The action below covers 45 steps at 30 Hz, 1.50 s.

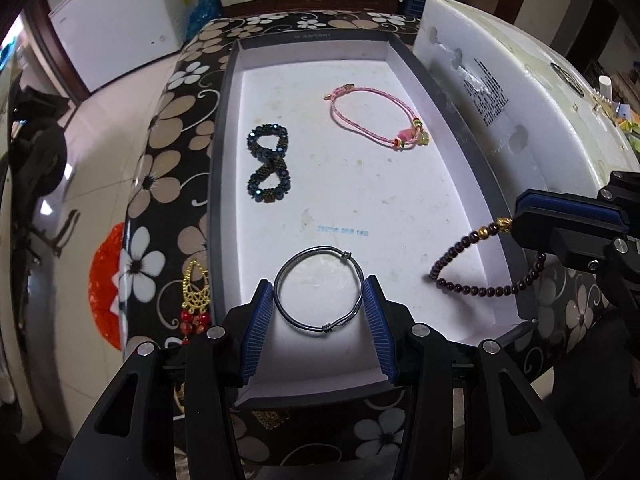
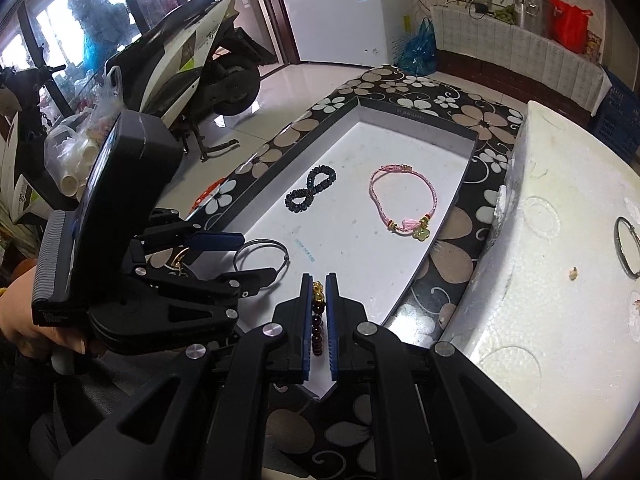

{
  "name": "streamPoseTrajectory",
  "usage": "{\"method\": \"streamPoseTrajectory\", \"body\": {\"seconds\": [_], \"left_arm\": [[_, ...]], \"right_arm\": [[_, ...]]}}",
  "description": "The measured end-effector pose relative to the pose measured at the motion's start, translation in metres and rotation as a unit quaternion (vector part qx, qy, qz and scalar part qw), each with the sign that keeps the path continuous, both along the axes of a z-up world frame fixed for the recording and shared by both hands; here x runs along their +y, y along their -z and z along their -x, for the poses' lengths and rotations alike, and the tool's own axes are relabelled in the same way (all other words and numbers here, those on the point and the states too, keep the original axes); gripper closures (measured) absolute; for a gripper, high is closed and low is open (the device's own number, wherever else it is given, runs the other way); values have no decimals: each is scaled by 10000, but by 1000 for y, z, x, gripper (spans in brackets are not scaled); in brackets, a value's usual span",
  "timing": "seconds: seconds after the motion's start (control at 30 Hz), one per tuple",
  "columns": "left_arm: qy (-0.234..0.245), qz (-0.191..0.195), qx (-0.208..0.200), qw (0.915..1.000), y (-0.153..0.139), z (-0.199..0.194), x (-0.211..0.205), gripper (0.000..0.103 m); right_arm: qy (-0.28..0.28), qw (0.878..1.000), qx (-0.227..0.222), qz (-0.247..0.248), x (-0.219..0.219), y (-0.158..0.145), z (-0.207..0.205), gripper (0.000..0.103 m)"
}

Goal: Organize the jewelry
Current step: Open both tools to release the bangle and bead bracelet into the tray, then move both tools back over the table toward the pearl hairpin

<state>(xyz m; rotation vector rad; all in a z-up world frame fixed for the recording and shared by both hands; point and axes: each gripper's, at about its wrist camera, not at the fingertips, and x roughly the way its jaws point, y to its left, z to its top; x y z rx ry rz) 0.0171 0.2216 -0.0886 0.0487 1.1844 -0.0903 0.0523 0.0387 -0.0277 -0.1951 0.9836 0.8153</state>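
A white-lined tray point(image 1: 320, 168) lies on the flowered table. It holds a dark beaded bracelet twisted into a figure eight point(image 1: 269, 169), a pink cord bracelet point(image 1: 376, 120) and a grey wire bangle point(image 1: 319, 290). My left gripper point(image 1: 319, 300) has its blue pads point(image 1: 260, 320) on both sides of the bangle at the tray's near end. My right gripper point(image 2: 319, 296) is shut on a dark red bead bracelet with gold beads point(image 1: 472, 268); its loop hangs over the tray's right wall. The bangle point(image 2: 262, 258) also shows in the right wrist view.
A gold and red earring point(image 1: 196, 300) lies on the table left of the tray. A white foam block point(image 2: 560, 280) stands to the right, with another wire bangle point(image 2: 626, 248) on it. A scooter point(image 2: 192, 56) and a white freezer point(image 2: 340, 12) stand on the floor beyond.
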Motion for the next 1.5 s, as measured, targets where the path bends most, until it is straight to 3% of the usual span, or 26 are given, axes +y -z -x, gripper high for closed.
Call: {"method": "streamPoseTrajectory", "body": {"seconds": [0.37,0.53,0.73,0.93,1.2,1.5], "left_arm": [[48,-63,112,9999,8,-1,-3,52],[37,17,-15,10000,1,0,-2,45],[-27,118,-157,9998,-8,3,1,44],[83,217,-531,9983,-31,3,-13,40],[358,240,-1022,9938,-60,-7,-53,31],[751,459,-1364,9867,-81,-23,-109,29]], "right_arm": [[143,9999,-33,49,-2,3,-6,95],[114,9999,-86,-14,-2,0,-6,81],[178,9994,-240,-155,-11,-15,-6,81],[378,9962,-620,-470,-44,-49,-6,58],[766,9889,-1160,-530,-98,-78,-5,18],[1502,9787,-1355,-343,-168,-81,-22,12]]}}
